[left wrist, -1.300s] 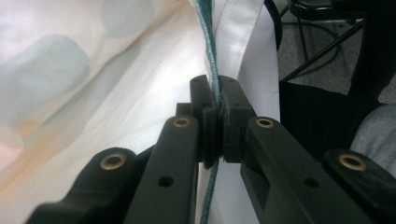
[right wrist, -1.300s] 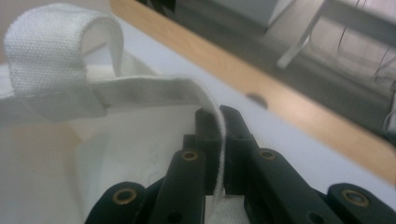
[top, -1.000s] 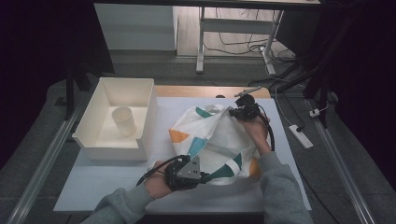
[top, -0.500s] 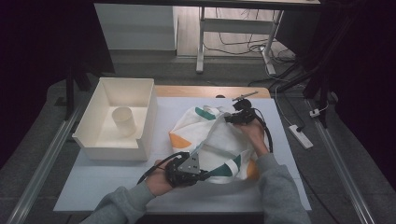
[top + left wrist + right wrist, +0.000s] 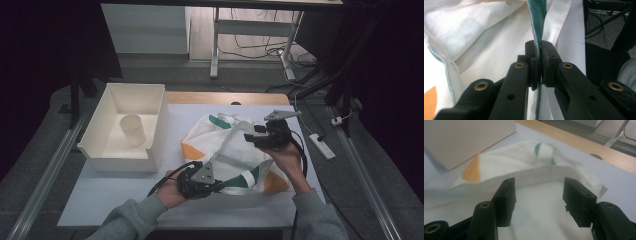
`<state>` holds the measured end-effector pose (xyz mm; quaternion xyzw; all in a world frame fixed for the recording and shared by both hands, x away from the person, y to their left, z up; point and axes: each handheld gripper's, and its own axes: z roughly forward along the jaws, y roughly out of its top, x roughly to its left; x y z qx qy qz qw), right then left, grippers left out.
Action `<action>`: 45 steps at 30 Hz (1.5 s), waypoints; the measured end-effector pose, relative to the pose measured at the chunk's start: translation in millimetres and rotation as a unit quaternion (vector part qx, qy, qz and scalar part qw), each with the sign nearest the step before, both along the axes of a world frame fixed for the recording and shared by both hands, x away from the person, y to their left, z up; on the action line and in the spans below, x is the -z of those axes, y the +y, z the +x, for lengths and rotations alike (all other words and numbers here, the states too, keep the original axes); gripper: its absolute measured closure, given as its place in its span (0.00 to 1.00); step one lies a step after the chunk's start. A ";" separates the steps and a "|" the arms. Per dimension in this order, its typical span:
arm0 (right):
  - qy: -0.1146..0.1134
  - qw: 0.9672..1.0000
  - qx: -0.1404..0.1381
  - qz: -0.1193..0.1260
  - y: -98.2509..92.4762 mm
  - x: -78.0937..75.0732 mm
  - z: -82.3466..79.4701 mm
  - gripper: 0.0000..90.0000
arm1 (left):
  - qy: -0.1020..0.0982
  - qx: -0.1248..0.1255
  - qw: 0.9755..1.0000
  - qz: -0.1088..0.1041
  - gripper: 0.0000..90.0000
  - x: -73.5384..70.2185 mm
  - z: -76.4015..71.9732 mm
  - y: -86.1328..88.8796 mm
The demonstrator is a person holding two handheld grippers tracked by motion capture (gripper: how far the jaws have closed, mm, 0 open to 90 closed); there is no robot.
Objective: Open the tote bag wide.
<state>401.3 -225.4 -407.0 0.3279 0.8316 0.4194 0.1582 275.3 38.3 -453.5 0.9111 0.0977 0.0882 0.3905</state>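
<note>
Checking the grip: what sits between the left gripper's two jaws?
The cloth bag's green-edged hem, pinched in the left gripper, seen in the left gripper view.

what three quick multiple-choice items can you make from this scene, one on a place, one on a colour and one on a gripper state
1. Where does the pale paper cup stand?
A. inside the open white box
B. on the white fabric bag with orange and green patches
C. on the bare table beside the right gripper

2. What colour is the edge trim of the bag that the left gripper pinches?
A. orange
B. green
C. black

3. How do the jaws of the right gripper stand?
A. shut on the bag
B. shut on the cup
C. open, with nothing between them

Key:
1 A, the high view shows the cup within the box walls.
2 B, the left gripper view shows a green strip running between its closed jaws.
3 C, the right gripper view shows a wide gap between its jaws above the bag.
</note>
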 end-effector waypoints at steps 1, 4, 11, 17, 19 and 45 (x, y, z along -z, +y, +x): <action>-0.002 1.000 -0.005 -0.004 -0.3 1.1 -6.5 0.49 | -0.002 -0.002 1.000 -0.002 0.91 0.0 -0.3 -0.1; -0.001 1.000 -0.022 -0.007 -2.0 6.3 -21.5 0.49 | -0.018 -0.016 1.000 -0.006 0.75 -1.0 -2.3 -1.2; 0.003 1.000 -0.029 -0.006 -7.7 11.8 -33.8 0.49 | -0.033 -0.061 0.997 -0.041 0.55 -16.9 0.9 4.2; 0.002 0.999 -0.039 -0.010 -7.9 12.3 -48.7 0.49 | -0.017 -0.112 0.993 -0.044 0.53 -20.6 33.4 3.9; 0.003 0.999 -0.043 -0.010 -6.5 12.0 -54.9 0.49 | -0.012 -0.127 0.991 -0.036 0.53 -17.3 46.1 2.3; 0.024 0.988 -0.144 -0.048 30.6 15.5 -109.9 0.49 | 0.059 -0.175 0.983 -0.007 0.88 23.3 131.1 -22.5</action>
